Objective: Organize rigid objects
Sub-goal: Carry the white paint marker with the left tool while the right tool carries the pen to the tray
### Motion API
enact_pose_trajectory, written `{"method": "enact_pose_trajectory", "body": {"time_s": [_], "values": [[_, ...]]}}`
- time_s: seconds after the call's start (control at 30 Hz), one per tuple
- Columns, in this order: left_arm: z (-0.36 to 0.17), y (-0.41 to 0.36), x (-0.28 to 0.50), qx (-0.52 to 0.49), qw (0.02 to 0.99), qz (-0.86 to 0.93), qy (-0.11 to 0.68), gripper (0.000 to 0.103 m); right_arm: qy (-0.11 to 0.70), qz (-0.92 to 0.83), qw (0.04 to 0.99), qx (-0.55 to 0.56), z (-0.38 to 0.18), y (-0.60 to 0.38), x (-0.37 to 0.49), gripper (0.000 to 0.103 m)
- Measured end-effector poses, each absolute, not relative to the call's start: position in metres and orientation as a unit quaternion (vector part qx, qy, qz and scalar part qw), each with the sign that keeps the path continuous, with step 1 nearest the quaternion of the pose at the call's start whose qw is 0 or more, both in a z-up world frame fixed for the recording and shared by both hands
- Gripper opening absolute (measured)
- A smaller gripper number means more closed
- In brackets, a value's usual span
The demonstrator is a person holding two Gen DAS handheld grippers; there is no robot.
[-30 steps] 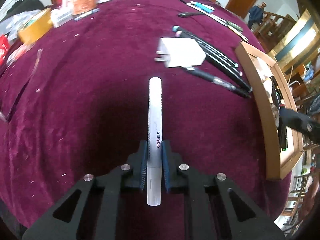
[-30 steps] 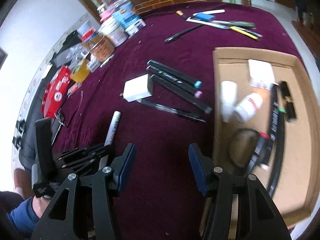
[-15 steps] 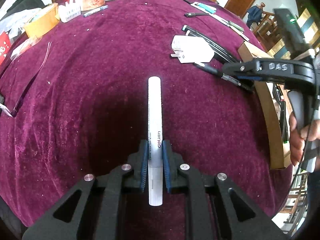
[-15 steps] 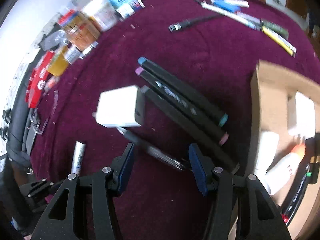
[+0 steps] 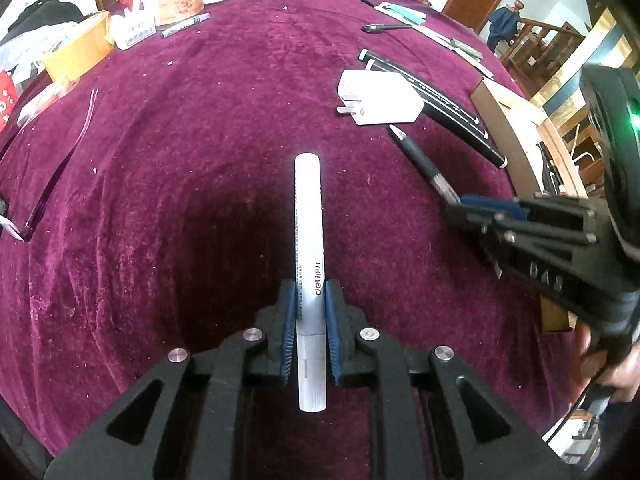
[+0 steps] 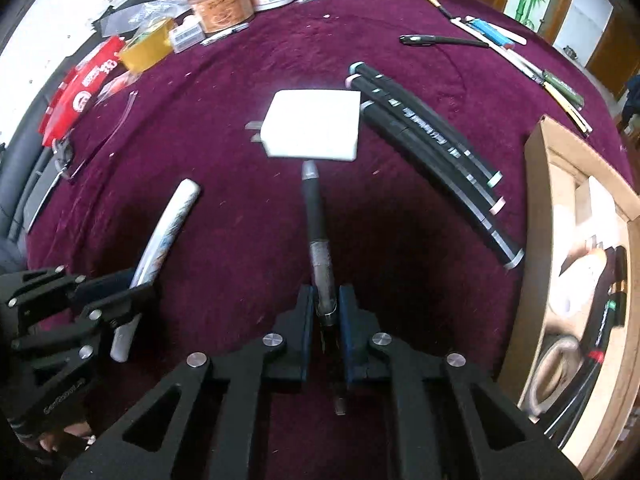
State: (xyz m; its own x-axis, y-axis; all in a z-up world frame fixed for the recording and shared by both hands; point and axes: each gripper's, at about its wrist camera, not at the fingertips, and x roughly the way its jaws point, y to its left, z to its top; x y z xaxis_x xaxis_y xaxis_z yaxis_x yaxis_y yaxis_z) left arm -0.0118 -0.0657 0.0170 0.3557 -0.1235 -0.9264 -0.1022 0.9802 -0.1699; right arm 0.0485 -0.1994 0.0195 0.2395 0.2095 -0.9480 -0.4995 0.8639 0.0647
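Left wrist view: a white Deli marker [image 5: 309, 280] is held clamped between the pads of the left gripper [image 5: 311, 312] above the maroon velvet tablecloth [image 5: 160, 184], with a white plug adapter [image 5: 380, 98] and black markers [image 5: 448, 106] lying beyond and the right gripper [image 5: 472, 210] seen beside a cardboard tray [image 5: 516, 136]. Right wrist view: the right gripper [image 6: 326, 312], its jaws just closed, is clamped on a black gel pen [image 6: 318, 236] whose tip lies just beside the adapter [image 6: 314, 124]; three black markers [image 6: 432, 140] lie between adapter and tray [image 6: 536, 216].
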Motion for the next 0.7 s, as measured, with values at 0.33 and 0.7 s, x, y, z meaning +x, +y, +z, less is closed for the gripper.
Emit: {"method": "enact_pose_trajectory", "body": {"time_s": [0.33, 0.7], "values": [[0.018, -0.071, -0.013, -0.078, 0.82, -0.008, 0.568, 0.013, 0.575, 0.222, 0.779, -0.117, 0.016, -0.198, 0.025, 0.01], [0.018, -0.079, -0.014, -0.048, 0.826, -0.004, 0.562, 0.015, 0.578, 0.223, 0.778, -0.101, 0.013, -0.196, 0.028, 0.01]]}}
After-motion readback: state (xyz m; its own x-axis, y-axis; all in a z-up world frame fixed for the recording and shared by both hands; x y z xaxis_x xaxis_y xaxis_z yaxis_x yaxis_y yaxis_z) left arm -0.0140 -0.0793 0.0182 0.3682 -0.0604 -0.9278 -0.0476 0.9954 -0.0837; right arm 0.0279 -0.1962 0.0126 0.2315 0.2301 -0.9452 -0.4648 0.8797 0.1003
